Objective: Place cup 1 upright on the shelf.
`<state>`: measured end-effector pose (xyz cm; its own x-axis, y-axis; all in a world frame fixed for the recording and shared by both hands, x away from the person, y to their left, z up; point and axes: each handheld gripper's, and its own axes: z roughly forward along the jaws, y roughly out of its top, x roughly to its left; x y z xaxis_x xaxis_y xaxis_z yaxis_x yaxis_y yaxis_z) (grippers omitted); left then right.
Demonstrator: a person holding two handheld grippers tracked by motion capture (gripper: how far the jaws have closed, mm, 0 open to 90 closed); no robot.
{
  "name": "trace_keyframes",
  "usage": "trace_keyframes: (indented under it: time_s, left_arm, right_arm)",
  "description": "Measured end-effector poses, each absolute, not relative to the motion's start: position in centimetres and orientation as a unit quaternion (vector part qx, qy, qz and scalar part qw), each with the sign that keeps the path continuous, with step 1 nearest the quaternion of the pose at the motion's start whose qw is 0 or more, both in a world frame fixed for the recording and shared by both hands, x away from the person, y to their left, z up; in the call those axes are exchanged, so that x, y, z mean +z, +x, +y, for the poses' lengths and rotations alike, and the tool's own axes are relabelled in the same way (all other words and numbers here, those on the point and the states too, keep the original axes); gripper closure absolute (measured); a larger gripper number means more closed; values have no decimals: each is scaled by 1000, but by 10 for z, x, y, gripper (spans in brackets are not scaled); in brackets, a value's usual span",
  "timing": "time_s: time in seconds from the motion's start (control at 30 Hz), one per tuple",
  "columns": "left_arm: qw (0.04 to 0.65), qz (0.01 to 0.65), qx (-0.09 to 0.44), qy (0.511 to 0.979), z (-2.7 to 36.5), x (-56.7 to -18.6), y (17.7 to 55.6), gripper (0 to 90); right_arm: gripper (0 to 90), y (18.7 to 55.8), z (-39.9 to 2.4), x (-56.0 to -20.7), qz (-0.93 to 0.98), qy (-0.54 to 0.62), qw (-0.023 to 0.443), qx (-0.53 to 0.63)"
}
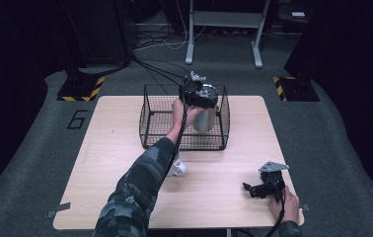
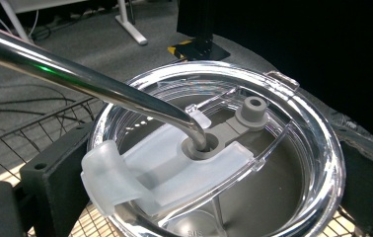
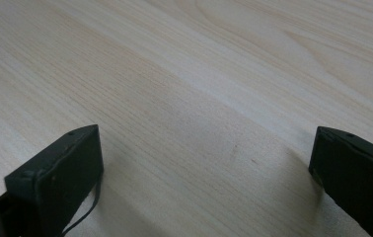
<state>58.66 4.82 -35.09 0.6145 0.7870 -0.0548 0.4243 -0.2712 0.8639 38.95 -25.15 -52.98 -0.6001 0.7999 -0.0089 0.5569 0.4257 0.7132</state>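
Observation:
A steel tumbler (image 1: 204,120) with a clear lid (image 2: 253,163) and a bent metal straw (image 2: 76,74) hangs within the outline of the black wire basket (image 1: 147,121), toward its right end. My left gripper (image 1: 199,94) is shut on the tumbler at the lid rim, with one black jaw on each side of it in the left gripper view (image 2: 211,153). I cannot tell whether the tumbler's base touches the basket floor. My right gripper (image 1: 249,189) rests low on the wooden table (image 3: 184,74) near its front right corner, open (image 3: 204,158) with nothing between its jaws.
A small white object (image 1: 178,168) lies on the table just in front of the basket, partly behind the left sleeve. The basket stands at the table's far middle. Cables trail over the grey floor beyond the table (image 1: 100,163), where a desk frame (image 1: 224,29) stands.

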Motion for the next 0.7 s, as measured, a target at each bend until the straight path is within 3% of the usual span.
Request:
trace_keyframes:
  time_s: [0.7]
  left_arm:
    - [426, 429, 194, 772, 40, -374, 601, 38]
  right_arm:
    - [0, 389, -251, -530, 822, 417, 177, 346]
